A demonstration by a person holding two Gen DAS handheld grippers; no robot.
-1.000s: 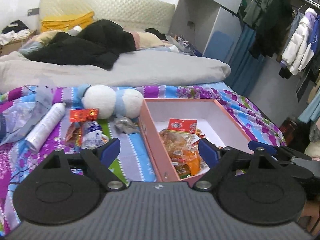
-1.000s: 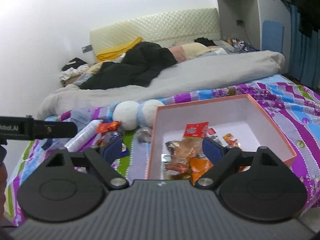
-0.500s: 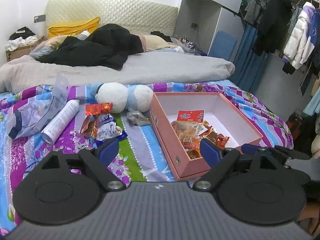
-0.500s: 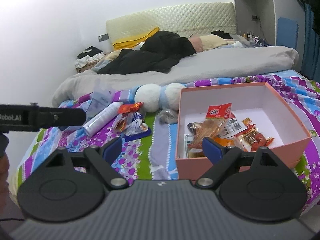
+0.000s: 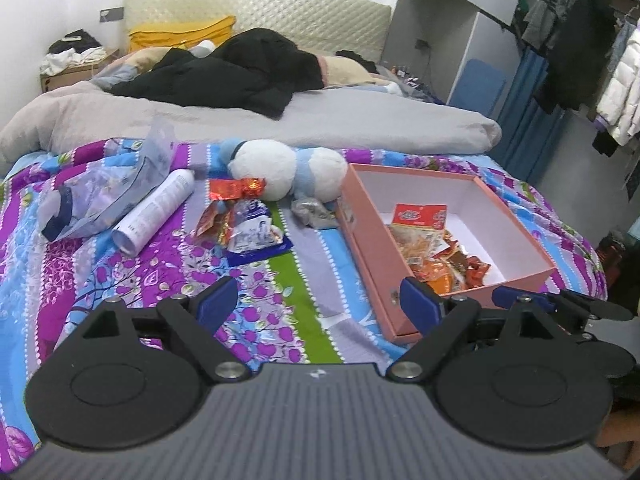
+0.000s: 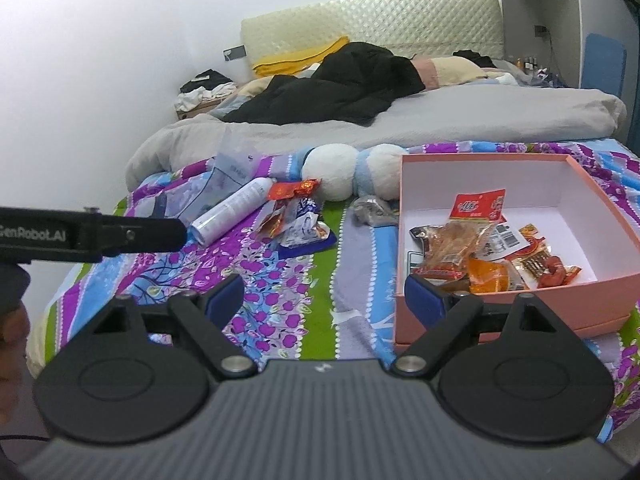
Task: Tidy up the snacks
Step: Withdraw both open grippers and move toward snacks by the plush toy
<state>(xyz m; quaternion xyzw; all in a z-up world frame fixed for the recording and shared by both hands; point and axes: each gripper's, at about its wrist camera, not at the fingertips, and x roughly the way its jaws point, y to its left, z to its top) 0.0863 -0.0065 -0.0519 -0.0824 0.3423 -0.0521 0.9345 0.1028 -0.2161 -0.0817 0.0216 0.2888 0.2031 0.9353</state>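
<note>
**newbie_umi:** Left gripper [image 5: 318,302] is spread wide with nothing between the pads, and the right gripper [image 6: 324,298] is just as wide and empty. Both hang over the near end of the bedspread [image 5: 304,276]. So which one goes for the leftovers?

**packrat42:** Look where the loose stuff sits. The snack pile [image 5: 240,228], a red wrapper plus a blue-and-white pack, lies ahead of both grippers and off to the left, between the white spray can [image 5: 154,208] and the pink box [image 5: 368,248]. In the right wrist view the same pile [image 6: 298,226] is well left of centre, with the left tool's body poking in on that side. I'd judge the left hand nearer.

**newbie_umi:** Any orientation worth worrying about?

**packrat42:** The pile runs roughly away from the camera, red wrapper at the far end beside the plush toy [image 5: 288,174]. There's also a small grey crumpled pack [image 5: 310,210] just beside the box wall.

**newbie_umi:** And the box?

**packrat42:** Open-topped, with a heap of orange and red packets [image 6: 480,252] crowded toward its near-left corner; the far and right floor is bare white. Plenty of room, I'd say.
</note>
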